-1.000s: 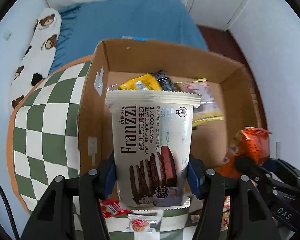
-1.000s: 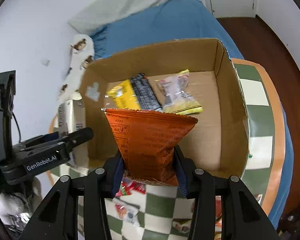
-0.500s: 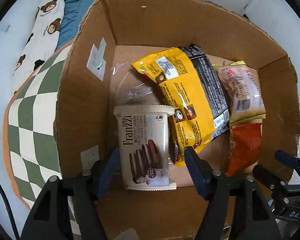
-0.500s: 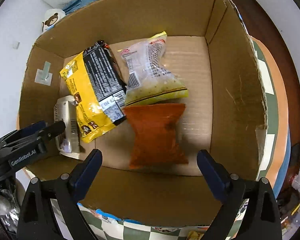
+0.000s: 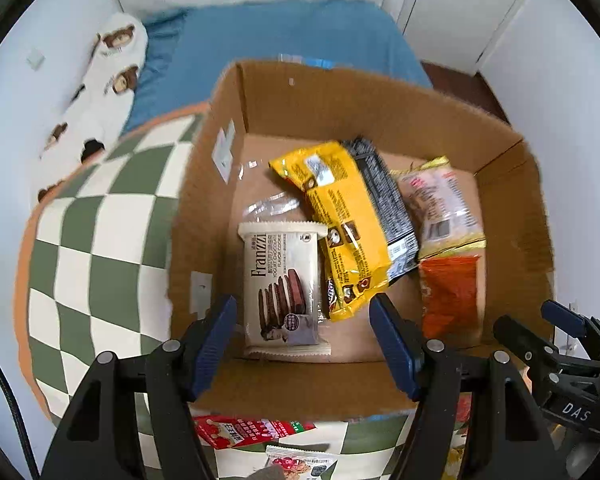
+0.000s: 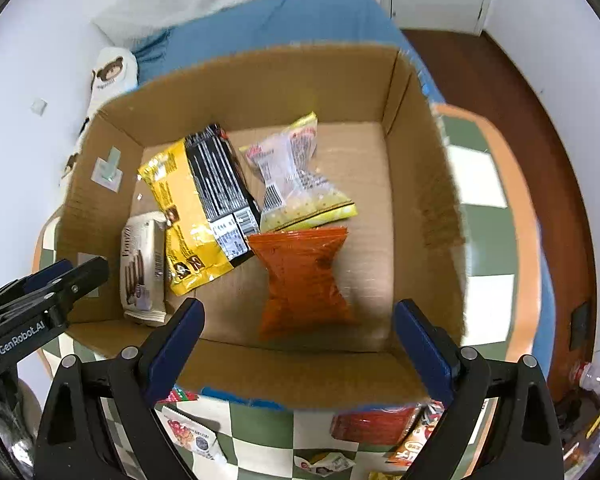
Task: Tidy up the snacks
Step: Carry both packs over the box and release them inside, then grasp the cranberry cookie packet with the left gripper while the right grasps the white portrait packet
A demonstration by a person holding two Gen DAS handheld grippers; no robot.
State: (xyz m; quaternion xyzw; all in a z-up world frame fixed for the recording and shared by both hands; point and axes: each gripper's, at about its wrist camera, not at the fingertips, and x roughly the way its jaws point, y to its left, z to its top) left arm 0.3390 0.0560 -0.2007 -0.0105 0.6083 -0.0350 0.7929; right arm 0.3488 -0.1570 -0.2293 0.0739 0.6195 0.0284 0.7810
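Both grippers are hovering above the near wall of an open cardboard box [image 5: 380, 96], and neither is holding anything. The left gripper [image 5: 303, 332] is showing its blue-padded fingers [image 5: 216, 340] spread wide, with the white Franzzi cookie pack [image 5: 284, 292] lying flat on the box floor between and beyond them, untouched. The right gripper [image 6: 298, 344] is likewise presenting its fingers [image 6: 424, 348] spread wide, with the orange snack bag [image 6: 304, 280] lying on the box floor ahead of the gap, clear of both pads.

Inside the box, the cookie pack is lying against the left wall. Just beside it, a yellow and black packet [image 5: 352, 224] is lying diagonally, its lower edge overlapping the cookie pack's right side. A clear and yellow packet [image 6: 296, 180] is resting to the right of that one, toward the far wall, and the orange bag is sitting directly in front of it, their ends touching.

The box is standing on a green and white checked surface [image 5: 80, 240] with an orange rim. Further loose snack packets [image 6: 188, 436] are lying on the surface in front of the box, partly hidden by the gripper frames. A blue bed [image 6: 300, 20] is showing beyond the box.
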